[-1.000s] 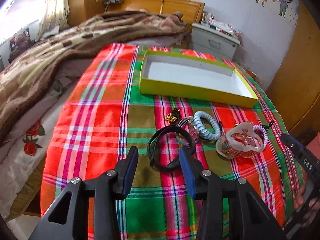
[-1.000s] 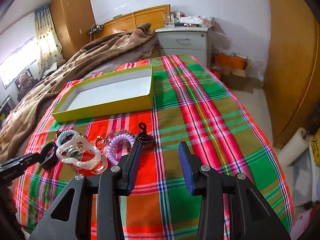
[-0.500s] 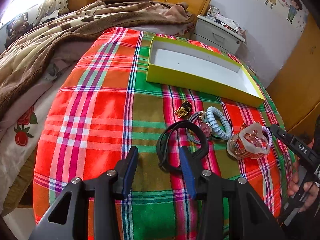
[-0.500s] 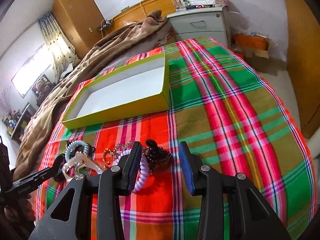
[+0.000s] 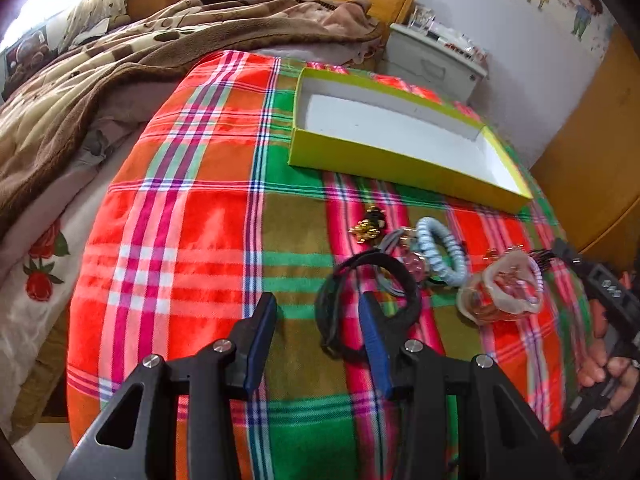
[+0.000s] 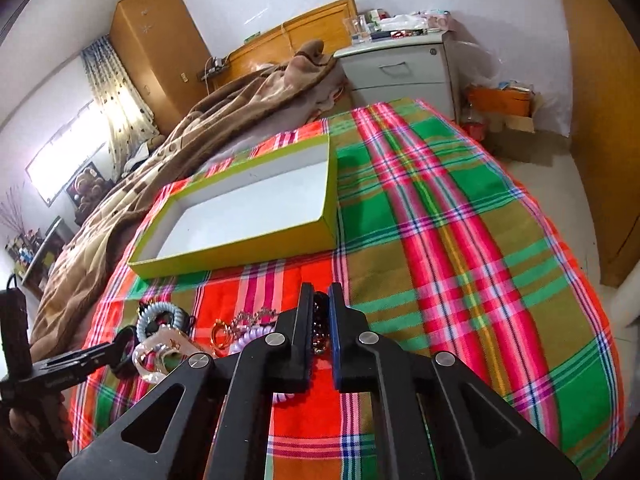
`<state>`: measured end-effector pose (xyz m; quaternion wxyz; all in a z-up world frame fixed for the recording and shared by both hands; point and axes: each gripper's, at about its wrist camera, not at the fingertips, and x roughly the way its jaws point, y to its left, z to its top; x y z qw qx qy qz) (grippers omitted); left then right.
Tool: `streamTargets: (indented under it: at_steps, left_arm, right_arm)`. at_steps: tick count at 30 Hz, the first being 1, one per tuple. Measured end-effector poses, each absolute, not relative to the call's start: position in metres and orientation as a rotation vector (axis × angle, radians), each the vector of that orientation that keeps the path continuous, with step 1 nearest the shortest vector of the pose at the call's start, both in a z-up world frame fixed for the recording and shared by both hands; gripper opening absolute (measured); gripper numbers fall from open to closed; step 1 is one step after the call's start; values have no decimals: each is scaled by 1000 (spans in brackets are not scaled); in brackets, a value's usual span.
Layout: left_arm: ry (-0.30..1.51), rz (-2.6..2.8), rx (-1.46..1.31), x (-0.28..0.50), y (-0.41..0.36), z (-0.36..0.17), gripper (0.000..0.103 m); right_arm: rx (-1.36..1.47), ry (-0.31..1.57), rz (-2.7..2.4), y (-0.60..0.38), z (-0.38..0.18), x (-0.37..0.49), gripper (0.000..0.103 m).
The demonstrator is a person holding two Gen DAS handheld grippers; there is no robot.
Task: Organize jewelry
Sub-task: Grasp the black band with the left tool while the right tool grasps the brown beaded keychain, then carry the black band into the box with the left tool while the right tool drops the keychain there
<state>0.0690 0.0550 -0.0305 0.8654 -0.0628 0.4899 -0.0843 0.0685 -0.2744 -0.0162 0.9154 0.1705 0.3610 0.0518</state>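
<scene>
A yellow-green box [image 5: 404, 168] with a white inside lies open on the plaid cloth; it also shows in the right wrist view [image 6: 240, 250]. In front of it lies a cluster of jewelry: a black band [image 5: 400, 276], a light blue coil tie [image 5: 442, 250], a gold charm [image 5: 366, 230] and a clear pink bangle [image 5: 502, 296]. My left gripper [image 5: 318, 320] is open, its right finger inside the black band's loop. My right gripper [image 6: 320, 312] is shut on a dark beaded hair piece [image 6: 319, 330], beside a purple coil tie [image 6: 256, 334].
A brown blanket [image 5: 100, 76] lies heaped on the left of the bed. A grey nightstand [image 6: 400, 68] stands behind the bed, with a wooden wardrobe [image 6: 156, 44] further back. The plaid cloth [image 6: 460, 240] runs to the bed's right edge, floor beyond.
My right gripper has moved forward over the dark beaded piece and closed on it. My left gripper has edged forward, its right finger now inside the black band.
</scene>
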Motion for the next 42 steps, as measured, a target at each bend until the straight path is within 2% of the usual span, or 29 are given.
streamTargets:
  at_steps: [8, 14, 22, 42]
  left_arm:
    - [1028, -188, -19, 79, 41, -33, 43]
    - [1024, -196, 1, 86, 39, -33, 22]
    - [1031, -209, -21, 88, 41, -30, 12]
    - [952, -241, -87, 124, 52, 19, 12]
  right_arm:
    - [378, 717, 100, -286, -5, 66, 7]
    - [379, 695, 98, -288, 4, 67, 7]
    - [375, 682, 108, -284, 11, 68, 7]
    - [329, 665, 131, -274, 41, 114, 7]
